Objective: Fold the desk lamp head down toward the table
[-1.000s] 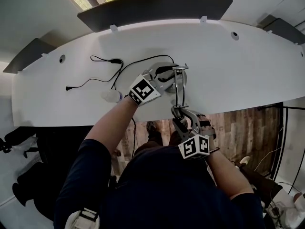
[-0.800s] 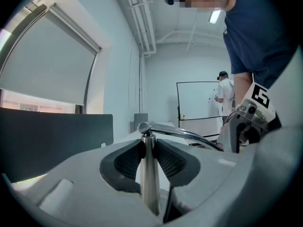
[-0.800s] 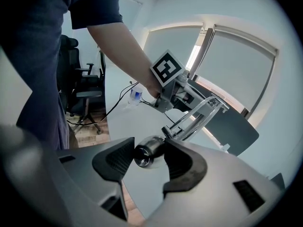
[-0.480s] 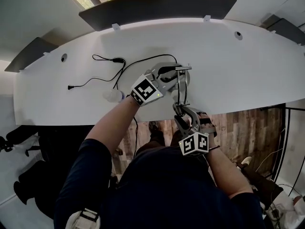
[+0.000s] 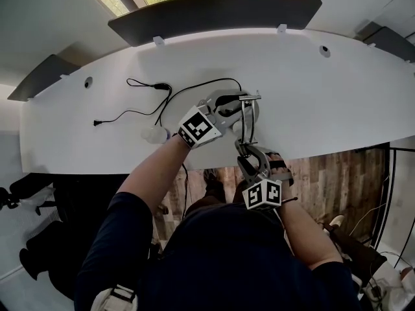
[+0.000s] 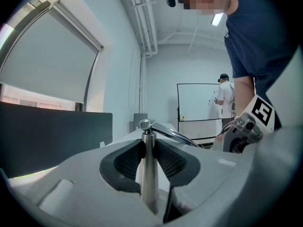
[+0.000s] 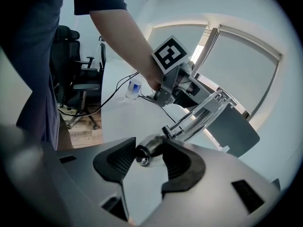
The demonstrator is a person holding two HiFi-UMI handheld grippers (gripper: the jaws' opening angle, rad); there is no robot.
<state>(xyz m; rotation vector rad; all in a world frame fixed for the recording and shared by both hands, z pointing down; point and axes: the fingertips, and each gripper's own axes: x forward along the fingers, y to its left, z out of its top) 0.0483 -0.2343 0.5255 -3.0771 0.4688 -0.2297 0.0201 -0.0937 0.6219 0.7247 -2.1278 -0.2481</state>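
Clamping the lamp post [image 6: 149,178] in your left gripper [image 6: 149,148], you are closing your right gripper [image 7: 149,151] onto the lamp head [image 7: 152,145] between its pads.

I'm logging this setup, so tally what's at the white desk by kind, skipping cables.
Desk lamp: 1
Grippers: 2 (left gripper clamped on it; right gripper, jaws closing with its head between them)
Small bottle: 1
Total: 4

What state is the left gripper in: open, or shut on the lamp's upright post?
Shut on it. In the left gripper view, both dark pads of the left gripper press the sides of the chrome post.
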